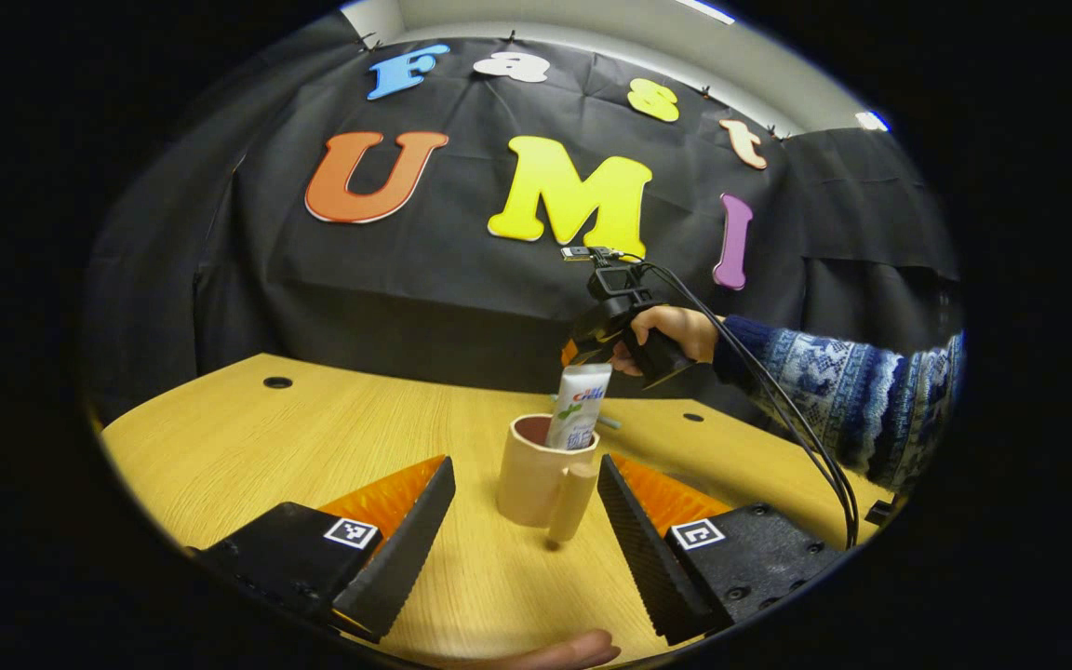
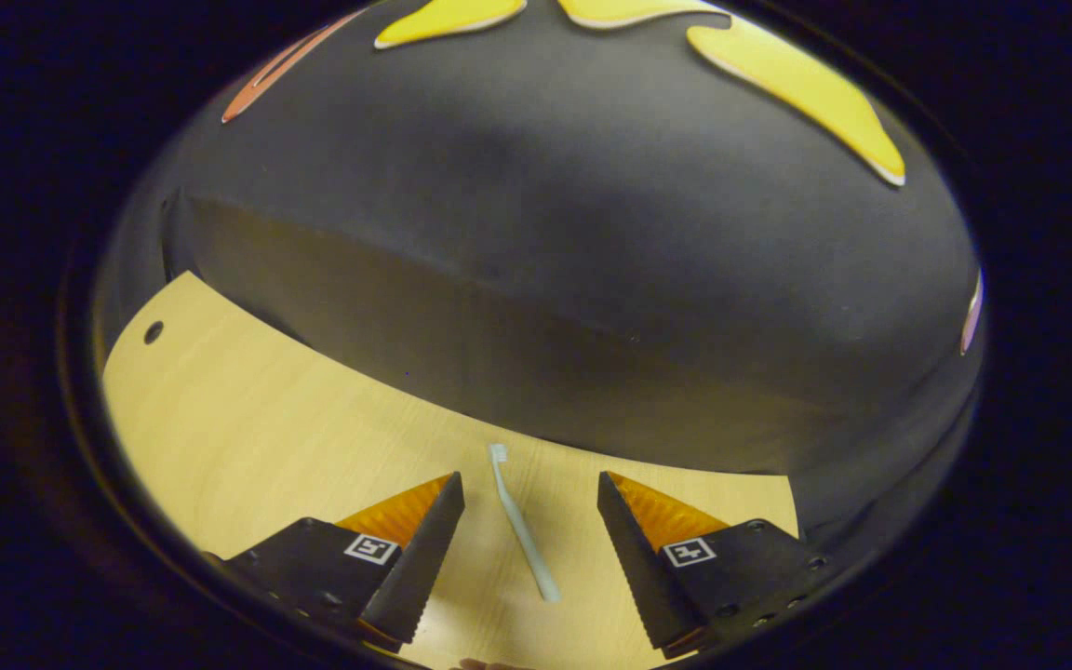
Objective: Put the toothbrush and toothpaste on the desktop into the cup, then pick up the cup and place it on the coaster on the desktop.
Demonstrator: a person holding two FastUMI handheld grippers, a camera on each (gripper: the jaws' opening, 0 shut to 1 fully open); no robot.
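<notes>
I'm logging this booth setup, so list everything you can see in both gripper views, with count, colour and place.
cup: one, beige-pink with a handle, upright on the desk between the left gripper's open fingers, apart from both.
toothpaste tube: one, white with print, standing tilted in the cup.
toothbrush: one, pale whitish, lying flat on the desk between the right gripper's open fingers, untouched.
desk: one, light wood, with dark round holes near its far edge.
cable: black, running from the right gripper along the sleeve.
left gripper: one, open, around the cup.
right gripper: one, open, over the toothbrush.
hand: one, holding the right gripper, in a blue patterned sleeve.
</notes>
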